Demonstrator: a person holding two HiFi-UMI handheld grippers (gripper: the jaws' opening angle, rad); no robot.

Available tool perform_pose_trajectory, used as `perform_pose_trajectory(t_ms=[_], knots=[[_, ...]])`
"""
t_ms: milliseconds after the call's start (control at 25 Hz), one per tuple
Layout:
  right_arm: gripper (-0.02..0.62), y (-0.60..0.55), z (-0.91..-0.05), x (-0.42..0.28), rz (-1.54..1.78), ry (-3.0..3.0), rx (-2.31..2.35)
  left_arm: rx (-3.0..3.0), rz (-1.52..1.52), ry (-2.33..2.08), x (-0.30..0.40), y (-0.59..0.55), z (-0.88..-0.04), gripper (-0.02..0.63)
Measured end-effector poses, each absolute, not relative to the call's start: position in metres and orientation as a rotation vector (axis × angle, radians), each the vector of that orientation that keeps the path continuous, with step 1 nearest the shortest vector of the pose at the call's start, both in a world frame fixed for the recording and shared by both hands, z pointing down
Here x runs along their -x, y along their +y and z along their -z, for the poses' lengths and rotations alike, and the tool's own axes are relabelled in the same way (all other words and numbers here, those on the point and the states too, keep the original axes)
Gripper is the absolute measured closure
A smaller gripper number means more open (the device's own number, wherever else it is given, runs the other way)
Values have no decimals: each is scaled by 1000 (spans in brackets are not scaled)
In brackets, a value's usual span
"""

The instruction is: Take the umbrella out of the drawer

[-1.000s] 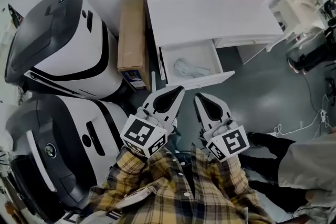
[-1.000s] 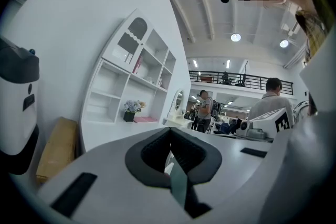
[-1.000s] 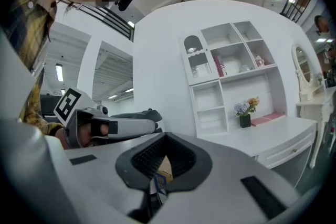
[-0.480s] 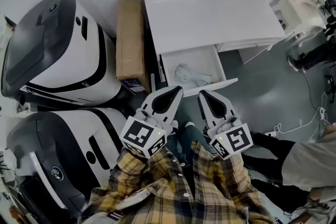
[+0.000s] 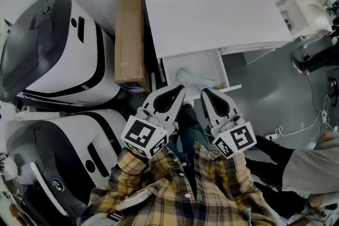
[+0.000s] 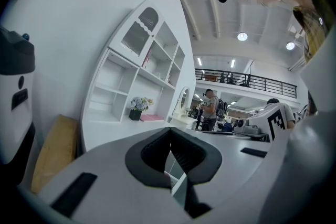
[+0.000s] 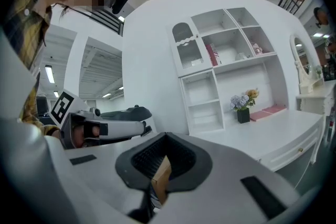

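Both grippers have crept fwd toward the white desk [image 5: 212, 18] over the last sec. The open white drawer [image 5: 224, 70] now sits right ahead of their tips instead of well clear.

Left gripper [image 5: 179, 88]: jaws closed tip to tip, nothing in them. Right gripper [image 5: 205, 92]: same, pinched fully together & empty.

The pale folded fabric umbrella [image 5: 192, 78] lies in the drawer, just beyond both tips & roughly centred btwn them, untouched.

So the approach looks abt done, but there's no grab yet. The jaws would need to part before either can take the umbrella.

Tan cardboard box [image 5: 130, 39] stands off to the left gripper's outer side, beside the desk, not in the way.
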State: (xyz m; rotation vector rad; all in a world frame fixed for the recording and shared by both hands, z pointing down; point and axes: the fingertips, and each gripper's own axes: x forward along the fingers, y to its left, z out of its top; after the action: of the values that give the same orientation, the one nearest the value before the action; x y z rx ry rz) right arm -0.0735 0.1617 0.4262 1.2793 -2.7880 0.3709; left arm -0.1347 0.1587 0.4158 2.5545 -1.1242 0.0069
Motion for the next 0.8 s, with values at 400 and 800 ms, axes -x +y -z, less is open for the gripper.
perform_pose_trajectory(t_ms=[400,800], knots=[[578,98,-444,63,-431,-2789,-1186,-2521,-48,-1135,115,98,-430,584],[578,12,-443,59,-421,-2826,-1011,-2461,-35,-1261,111,16,-427,584]])
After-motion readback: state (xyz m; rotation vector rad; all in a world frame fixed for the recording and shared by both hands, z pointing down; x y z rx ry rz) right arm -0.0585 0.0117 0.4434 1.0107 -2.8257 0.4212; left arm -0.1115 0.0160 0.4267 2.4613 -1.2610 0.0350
